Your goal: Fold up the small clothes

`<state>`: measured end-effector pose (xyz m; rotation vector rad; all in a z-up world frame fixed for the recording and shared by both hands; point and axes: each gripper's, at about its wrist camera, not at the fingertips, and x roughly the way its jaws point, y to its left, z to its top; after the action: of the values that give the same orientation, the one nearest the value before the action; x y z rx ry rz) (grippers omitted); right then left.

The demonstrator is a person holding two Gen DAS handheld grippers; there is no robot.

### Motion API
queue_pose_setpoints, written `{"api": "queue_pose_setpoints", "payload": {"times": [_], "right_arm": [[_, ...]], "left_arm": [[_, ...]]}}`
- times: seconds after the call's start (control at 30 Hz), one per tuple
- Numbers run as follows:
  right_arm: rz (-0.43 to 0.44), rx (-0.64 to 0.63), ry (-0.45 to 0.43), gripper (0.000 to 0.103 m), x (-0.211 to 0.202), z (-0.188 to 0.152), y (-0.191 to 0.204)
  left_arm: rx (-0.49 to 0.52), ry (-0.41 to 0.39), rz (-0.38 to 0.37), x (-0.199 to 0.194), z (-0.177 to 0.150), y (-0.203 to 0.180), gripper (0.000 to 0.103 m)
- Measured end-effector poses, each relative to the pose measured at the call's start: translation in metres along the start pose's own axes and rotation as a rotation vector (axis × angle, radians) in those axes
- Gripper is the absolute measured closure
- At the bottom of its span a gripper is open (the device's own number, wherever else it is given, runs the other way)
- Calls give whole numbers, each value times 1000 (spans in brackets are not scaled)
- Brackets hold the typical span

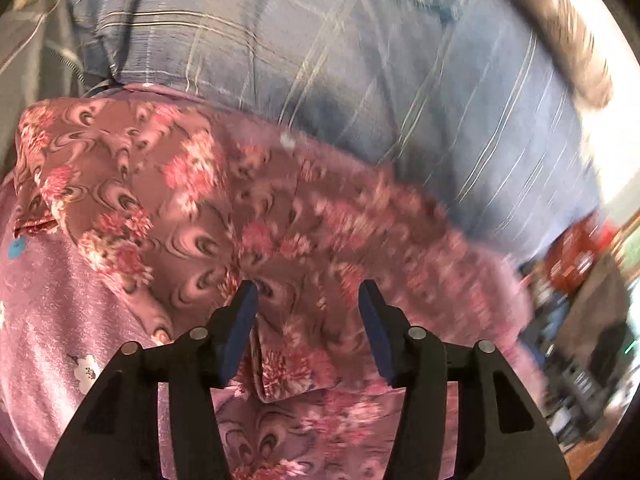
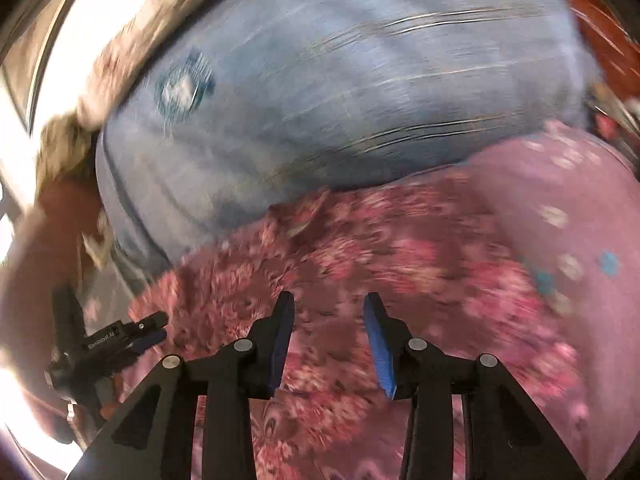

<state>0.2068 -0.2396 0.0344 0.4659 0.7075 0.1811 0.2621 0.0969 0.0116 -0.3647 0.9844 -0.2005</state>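
Hovering tongs (image 1: 308,292) over floral garment (image 1: 168,184)

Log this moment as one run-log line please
step: fold floral garment | left hand-held gripper: open, empty, over garment | right hand-held gripper: open, empty | surface: pink bedspread | view: blurred

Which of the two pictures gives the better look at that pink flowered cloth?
The left wrist view: the pink floral cloth is fairly sharp there, its swirl print and folded edge readable. The right wrist view shows the same cloth only as a motion-blurred pink patch below the blue striped bedding.
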Motion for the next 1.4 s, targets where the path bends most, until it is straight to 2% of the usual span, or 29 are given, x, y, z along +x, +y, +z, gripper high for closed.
{"api": "queue_pose_setpoints", "payload": {"times": [0.1,0.2,0.23,0.27,0.3,0.43,0.5,0.53,0.6,0.67,0.73,0.8,0.87,0.93,1.03,1.13,1.23,1.27,1.3,1.33,1.4], "right_arm": [[-34,-40,79,64,39,-7,12],[-111,-104,217,65,78,-27,16],[-136,-152,161,65,72,-30,23],[-170,-190,159,60,72,-31,33],[-183,-204,172,60,73,-31,38],[-130,-242,85,58,67,-29,65],[-102,-281,107,53,80,-33,82],[-106,-308,123,52,88,-38,89],[-152,-401,174,38,111,-56,101],[-203,-503,99,32,112,-70,117],[-239,-513,101,25,115,-71,120],[-213,-456,117,16,117,-66,110],[-171,-416,125,12,116,-62,102],[-173,-434,123,10,116,-64,105],[-187,-455,120,7,119,-67,109],[-167,-444,122,6,117,-65,105],[-168,-449,121,5,117,-64,105],[-168,-451,122,4,118,-64,105],[-166,-451,122,4,118,-64,105],[-161,-450,123,3,118,-65,105],[-156,-451,125,2,118,-65,105]], "left_arm": [[34,84,93,26,-4,-2,52],[55,89,128,31,-6,-1,50],[49,95,123,31,-5,0,49],[36,94,106,29,-5,2,49],[16,95,83,27,-4,6,48],[-78,73,1,11,4,24,48],[-129,14,-8,-7,12,41,48],[-150,-8,-1,-13,14,49,47],[-207,-44,26,-26,20,68,46],[-272,-68,70,-40,28,96,46],[-304,-94,115,-52,40,121,46],[-343,-114,162,-62,54,148,46],[-346,-96,210,-70,74,177,46],[-370,-81,244,-73,91,202,46],[-392,-52,221,-68,110,225,39],[-391,17,206,-40,120,234,37],[-448,77,130,-9,123,247,37],[-478,71,118,-3,123,252,40],[-501,60,106,1,123,257,63],[-514,56,97,3,125,257,95],[-522,13,72,-9,129,254,97]]}}
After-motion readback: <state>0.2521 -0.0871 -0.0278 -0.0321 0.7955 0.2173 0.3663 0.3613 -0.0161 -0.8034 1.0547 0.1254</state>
